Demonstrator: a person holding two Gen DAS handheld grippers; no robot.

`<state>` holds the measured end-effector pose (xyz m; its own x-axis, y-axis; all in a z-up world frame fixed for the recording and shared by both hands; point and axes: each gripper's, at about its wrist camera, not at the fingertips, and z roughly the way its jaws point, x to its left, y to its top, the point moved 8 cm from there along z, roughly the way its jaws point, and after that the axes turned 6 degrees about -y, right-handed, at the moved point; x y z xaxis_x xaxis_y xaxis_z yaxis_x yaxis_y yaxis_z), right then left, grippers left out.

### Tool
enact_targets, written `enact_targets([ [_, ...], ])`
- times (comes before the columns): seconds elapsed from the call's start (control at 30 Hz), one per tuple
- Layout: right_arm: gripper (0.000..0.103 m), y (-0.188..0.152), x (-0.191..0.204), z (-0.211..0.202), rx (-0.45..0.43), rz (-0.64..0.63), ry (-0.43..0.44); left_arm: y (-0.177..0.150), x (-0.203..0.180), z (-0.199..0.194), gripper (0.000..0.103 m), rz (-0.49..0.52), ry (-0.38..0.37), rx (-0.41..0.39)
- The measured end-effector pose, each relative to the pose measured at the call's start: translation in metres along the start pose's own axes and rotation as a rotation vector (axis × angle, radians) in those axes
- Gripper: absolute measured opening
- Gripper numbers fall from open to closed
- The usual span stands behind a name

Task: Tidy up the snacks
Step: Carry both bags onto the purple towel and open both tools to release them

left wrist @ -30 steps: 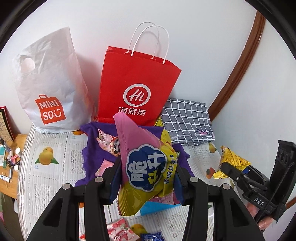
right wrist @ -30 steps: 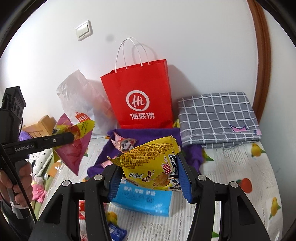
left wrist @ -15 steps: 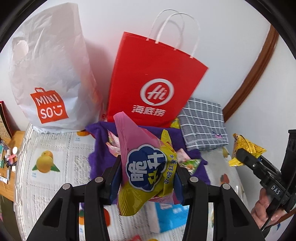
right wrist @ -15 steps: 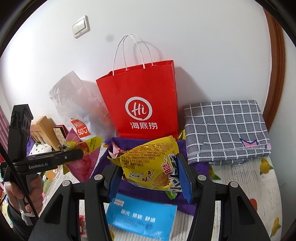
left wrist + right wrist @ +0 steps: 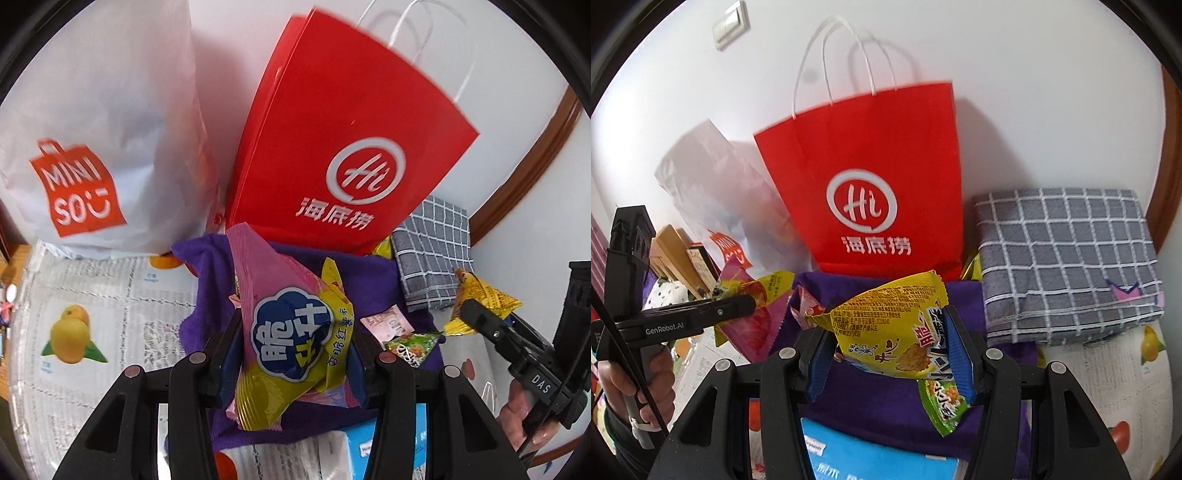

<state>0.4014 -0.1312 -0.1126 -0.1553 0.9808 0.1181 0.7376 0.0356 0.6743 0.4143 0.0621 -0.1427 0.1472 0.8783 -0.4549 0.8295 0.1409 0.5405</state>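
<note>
Snacks: two in my grip, more loose, none seen bagged.

My left gripper [image 5: 293,354] pinches a pink pack [image 5: 288,332]; my right gripper [image 5: 886,350] pinches a yellow pack [image 5: 890,332], both held above the purple cloth [image 5: 373,284] just near of the red bag [image 5: 871,184]. A pink sachet [image 5: 388,326] and green sachet [image 5: 412,343] lie on the cloth to the right. I judge most sorting is left.

- White bag [image 5: 103,122]: "MINISO".
- Red bag [image 5: 871,192]: "Hi", "海底捞".
- Pink snack [image 5: 291,339]: "脆升升".
- Left tongs [image 5: 735,301]: "GenRobot.AI".
- Right tongs [image 5: 476,314]: "DAS".
</note>
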Motion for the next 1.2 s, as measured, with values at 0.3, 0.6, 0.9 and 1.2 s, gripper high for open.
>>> enact_targets([
  [0.3,0.055,-0.017,0.009,0.054,0.114,-0.038,0.013,-0.006,0.008,0.037,0.045,-0.021,-0.024,0.065],
  [0.6,0.055,-0.037,0.001,0.087,0.232,-0.052,-0.019,-0.015,0.002,0.056,0.046,0.001,-0.027,0.117],
  [0.9,0.056,-0.042,-0.002,0.096,0.275,-0.047,-0.02,-0.026,-0.008,0.079,0.048,0.023,-0.019,0.17],
  [1.2,0.075,-0.028,0.001,0.071,0.199,-0.071,-0.028,-0.026,-0.014,0.068,0.071,0.063,0.006,0.154],
])
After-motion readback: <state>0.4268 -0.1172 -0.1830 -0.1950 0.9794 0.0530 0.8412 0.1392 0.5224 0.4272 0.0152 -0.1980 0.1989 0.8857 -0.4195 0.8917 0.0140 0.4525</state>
